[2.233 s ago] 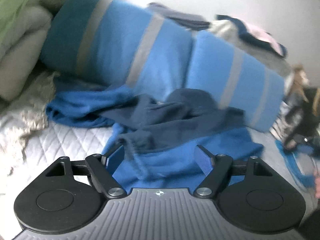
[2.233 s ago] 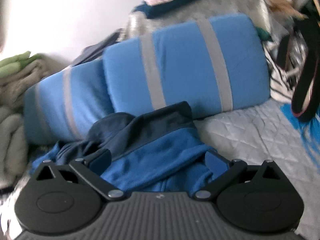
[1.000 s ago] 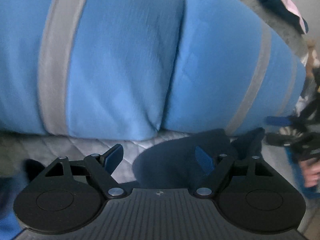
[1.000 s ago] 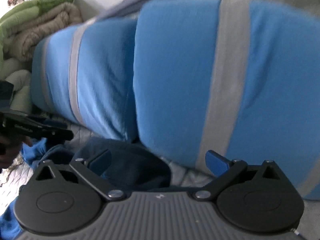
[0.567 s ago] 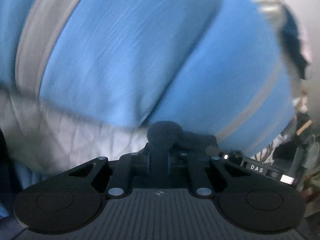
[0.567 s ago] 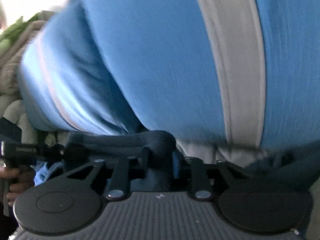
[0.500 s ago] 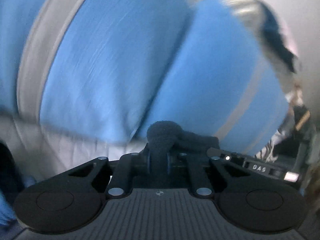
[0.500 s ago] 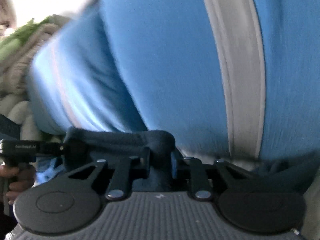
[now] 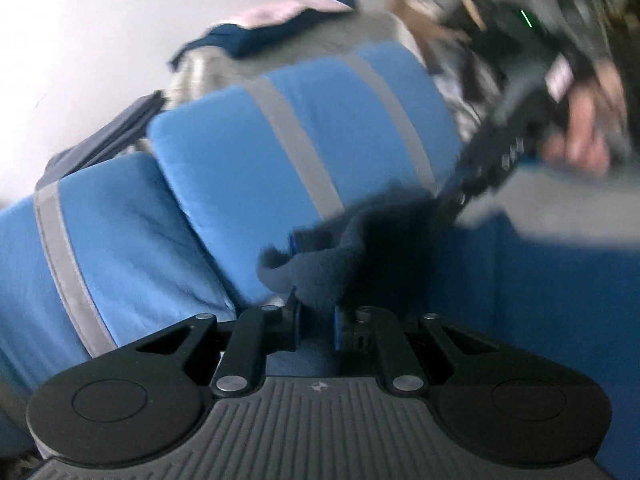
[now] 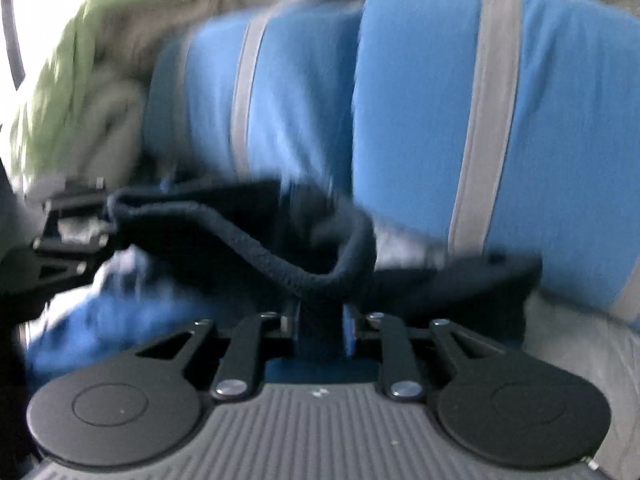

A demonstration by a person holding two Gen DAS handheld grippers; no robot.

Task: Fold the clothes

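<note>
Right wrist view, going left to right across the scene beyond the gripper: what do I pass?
Green and beige folded blankets → left gripper at the garment's far end → dark navy garment hem → blue pillow with grey stripes → second blue pillow with grey stripes.

Count: two blue pillows with grey stripes; one blue garment; two grippers; one hand.
</note>
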